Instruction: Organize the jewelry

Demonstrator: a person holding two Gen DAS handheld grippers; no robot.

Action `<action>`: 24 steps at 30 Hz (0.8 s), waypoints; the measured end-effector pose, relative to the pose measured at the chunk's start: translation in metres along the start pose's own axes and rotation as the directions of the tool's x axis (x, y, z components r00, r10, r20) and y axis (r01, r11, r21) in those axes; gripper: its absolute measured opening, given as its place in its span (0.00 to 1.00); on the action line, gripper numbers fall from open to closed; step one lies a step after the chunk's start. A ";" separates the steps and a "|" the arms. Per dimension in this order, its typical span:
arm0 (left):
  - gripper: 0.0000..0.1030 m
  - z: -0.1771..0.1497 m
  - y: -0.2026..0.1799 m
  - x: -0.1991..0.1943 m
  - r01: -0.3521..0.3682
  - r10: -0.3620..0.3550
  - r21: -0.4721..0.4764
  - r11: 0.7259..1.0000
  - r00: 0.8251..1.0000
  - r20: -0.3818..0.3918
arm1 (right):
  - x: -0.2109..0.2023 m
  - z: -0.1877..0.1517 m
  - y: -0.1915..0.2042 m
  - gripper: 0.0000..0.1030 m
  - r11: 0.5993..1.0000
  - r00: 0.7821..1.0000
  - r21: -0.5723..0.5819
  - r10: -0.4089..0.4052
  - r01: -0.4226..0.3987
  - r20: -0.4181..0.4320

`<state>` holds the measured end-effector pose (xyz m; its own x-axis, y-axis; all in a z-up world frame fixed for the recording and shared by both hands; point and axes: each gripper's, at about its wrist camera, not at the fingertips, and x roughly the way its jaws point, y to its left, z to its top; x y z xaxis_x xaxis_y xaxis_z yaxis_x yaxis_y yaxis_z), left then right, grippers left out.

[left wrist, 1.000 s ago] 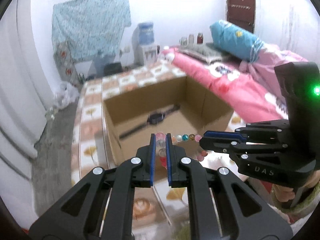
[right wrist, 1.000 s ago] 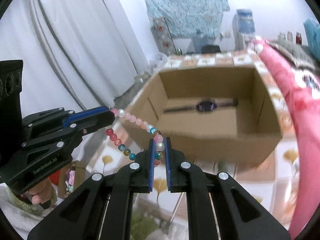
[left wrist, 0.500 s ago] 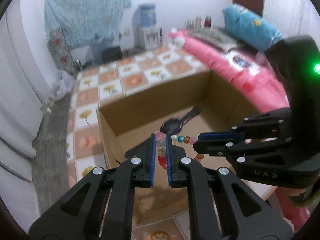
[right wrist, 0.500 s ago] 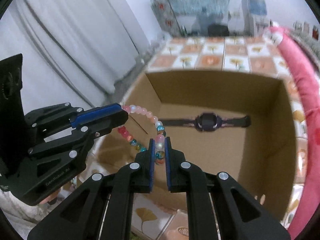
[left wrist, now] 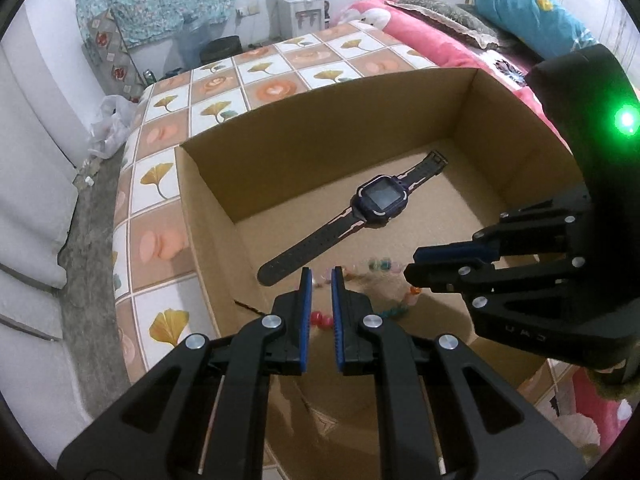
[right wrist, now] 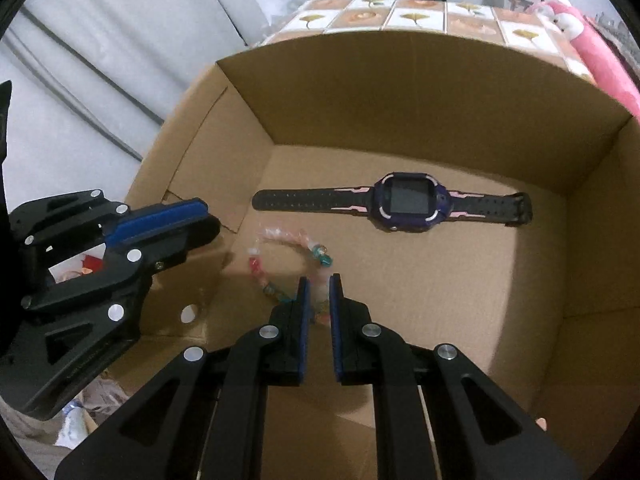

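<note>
An open cardboard box (left wrist: 328, 120) (right wrist: 400, 92) stands on a tiled floor mat. A dark purple watch (left wrist: 380, 200) (right wrist: 408, 200) lies flat on its bottom. A bracelet of pink, red and teal beads (left wrist: 376, 284) (right wrist: 288, 256), blurred by motion, is loose in the box below both grippers. My left gripper (left wrist: 319, 276) hangs over the box's near left, slightly open and empty; it also shows in the right wrist view (right wrist: 192, 220). My right gripper (right wrist: 316, 284) is slightly open and empty just right of it; it shows in the left wrist view (left wrist: 416, 268).
A bed with pink bedding (left wrist: 432, 36) and a blue pillow (left wrist: 528, 16) runs along the right. A water dispenser (left wrist: 300, 0) stands at the far wall. White curtains (right wrist: 100, 60) hang on the left.
Both grippers moved forward over the box and opened a little. The bead bracelet, held stretched between them before, has been let go and is dropping into the box.
</note>
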<state>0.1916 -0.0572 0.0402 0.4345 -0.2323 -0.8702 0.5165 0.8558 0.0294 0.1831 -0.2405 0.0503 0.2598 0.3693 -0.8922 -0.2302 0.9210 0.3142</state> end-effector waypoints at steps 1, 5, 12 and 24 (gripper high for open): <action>0.09 0.000 0.000 0.000 -0.004 0.004 0.001 1.000 1.000 0.001 | -0.001 0.000 -0.001 0.10 1.000 1.000 0.001 -0.002 0.002 0.005; 0.10 0.001 0.003 -0.002 -0.008 0.008 -0.013 1.000 1.000 0.008 | -0.006 0.000 -0.003 0.10 1.000 1.000 0.010 0.001 -0.002 0.025; 0.37 -0.002 0.006 -0.030 -0.018 0.021 -0.045 0.999 0.997 0.080 | -0.033 -0.004 -0.009 0.15 0.999 0.994 0.037 0.026 -0.030 0.108; 0.82 -0.070 0.022 -0.116 0.036 0.007 -0.157 0.987 0.963 0.268 | -0.139 -0.090 0.006 0.60 0.995 0.902 -0.008 0.089 -0.095 0.422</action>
<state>0.1014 0.0211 0.1072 0.6202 -0.3414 -0.7062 0.4098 0.9087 -0.0793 0.0611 -0.2974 0.1472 0.6099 0.4676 -0.6398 -0.2615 0.8809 0.3946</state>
